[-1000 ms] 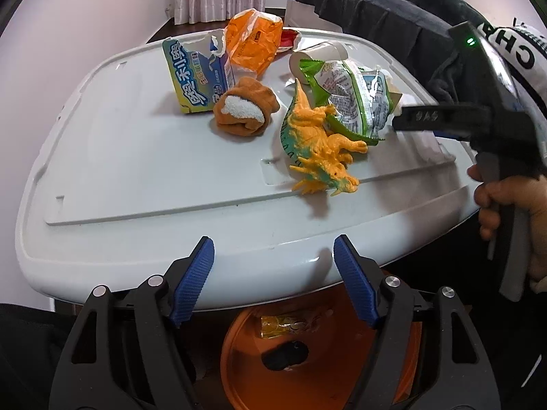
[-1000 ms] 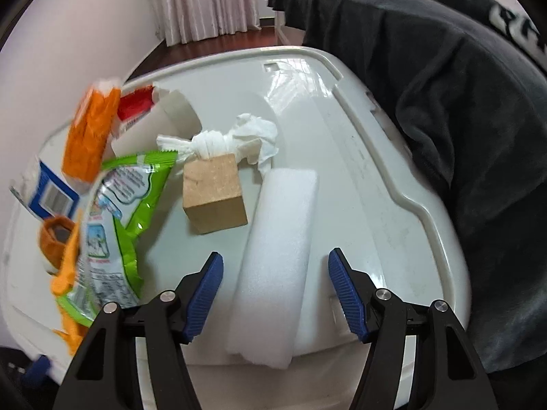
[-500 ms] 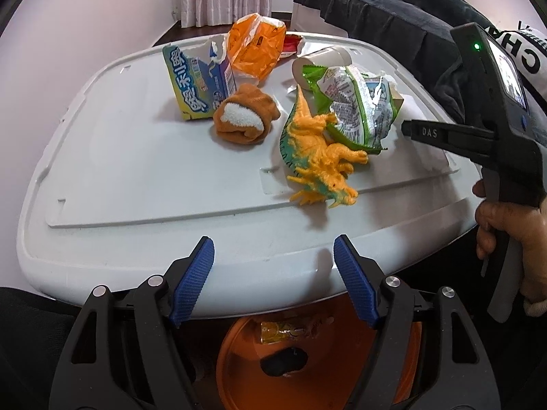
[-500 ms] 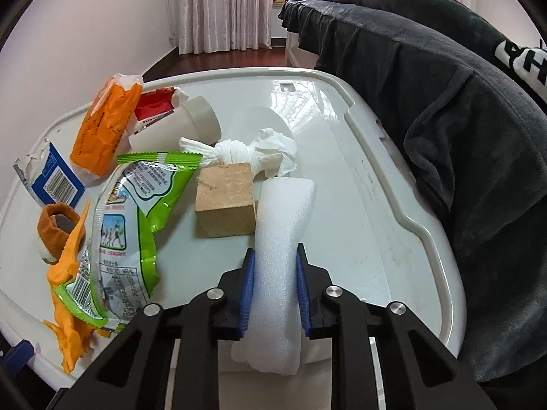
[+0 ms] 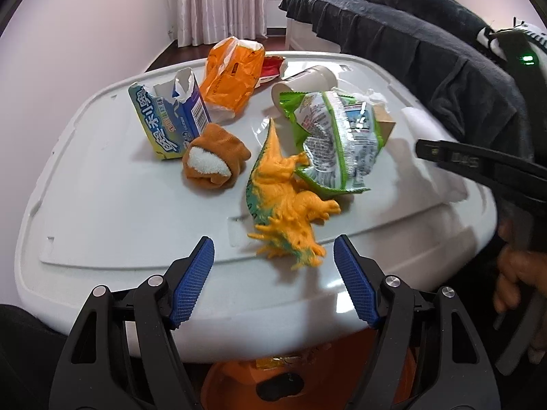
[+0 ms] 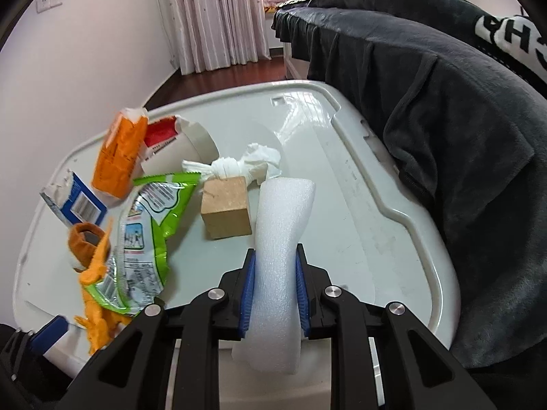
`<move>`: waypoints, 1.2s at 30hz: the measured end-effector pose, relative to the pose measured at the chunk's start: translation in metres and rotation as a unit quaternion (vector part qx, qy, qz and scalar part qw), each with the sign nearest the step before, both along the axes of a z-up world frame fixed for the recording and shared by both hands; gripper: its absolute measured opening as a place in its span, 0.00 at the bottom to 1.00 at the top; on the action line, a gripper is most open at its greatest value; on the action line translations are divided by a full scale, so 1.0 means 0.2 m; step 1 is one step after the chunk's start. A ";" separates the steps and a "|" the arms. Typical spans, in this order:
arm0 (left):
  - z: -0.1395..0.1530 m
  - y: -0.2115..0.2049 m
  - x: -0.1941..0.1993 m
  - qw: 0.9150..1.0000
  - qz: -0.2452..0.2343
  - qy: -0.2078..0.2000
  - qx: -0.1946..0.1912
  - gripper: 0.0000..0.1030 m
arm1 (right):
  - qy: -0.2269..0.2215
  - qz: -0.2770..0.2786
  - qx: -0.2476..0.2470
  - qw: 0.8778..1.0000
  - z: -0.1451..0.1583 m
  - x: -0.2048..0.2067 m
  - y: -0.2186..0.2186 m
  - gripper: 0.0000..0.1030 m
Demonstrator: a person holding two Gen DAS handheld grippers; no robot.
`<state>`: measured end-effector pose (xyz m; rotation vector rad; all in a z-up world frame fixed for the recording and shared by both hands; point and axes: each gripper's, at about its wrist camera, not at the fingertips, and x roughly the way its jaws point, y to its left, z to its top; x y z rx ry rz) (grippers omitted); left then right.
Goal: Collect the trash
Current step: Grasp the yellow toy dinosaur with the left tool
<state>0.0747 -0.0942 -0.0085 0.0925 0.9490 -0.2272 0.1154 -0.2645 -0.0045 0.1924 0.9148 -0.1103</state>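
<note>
The right hand-held gripper (image 6: 272, 285) is clamped on a white foam strip (image 6: 282, 239) — its blue pads pinch the strip's middle, above the white table (image 6: 359, 212) edge. The left hand-held gripper (image 5: 273, 280) hangs with its jaws apart and nothing between them, just short of an orange toy dinosaur (image 5: 287, 205). A green snack bag (image 5: 336, 143) lies behind the dinosaur, touching it — a cardboard block (image 6: 225, 206) sits beside the foam.

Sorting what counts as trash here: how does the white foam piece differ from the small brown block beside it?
The white foam piece is long, rounded and pale; the brown block is short, cube-like and tan. The foam is pinched between the jaws of the right gripper, its sides squeezed in; the block sits free on the white lid. Both are plain and unprinted.
</note>
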 end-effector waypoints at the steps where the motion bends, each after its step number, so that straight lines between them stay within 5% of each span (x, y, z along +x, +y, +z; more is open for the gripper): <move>1: -0.01 0.00 0.01 1.000 0.003 0.000 0.006 0.69 | 0.000 -0.001 0.005 1.000 -0.01 0.02 -0.02 0.21; 18: -0.04 0.14 0.13 0.997 0.067 0.017 -0.019 0.72 | -0.008 -0.013 0.044 0.999 0.01 0.04 -0.09 0.22; 28: -0.03 0.00 0.10 1.000 0.013 -0.007 0.000 0.72 | -0.008 -0.010 0.042 0.999 0.01 0.04 -0.08 0.22; 36: -0.09 0.00 0.19 0.999 0.038 -0.013 -0.030 0.72 | -0.007 -0.009 0.041 0.999 0.01 0.04 -0.08 0.23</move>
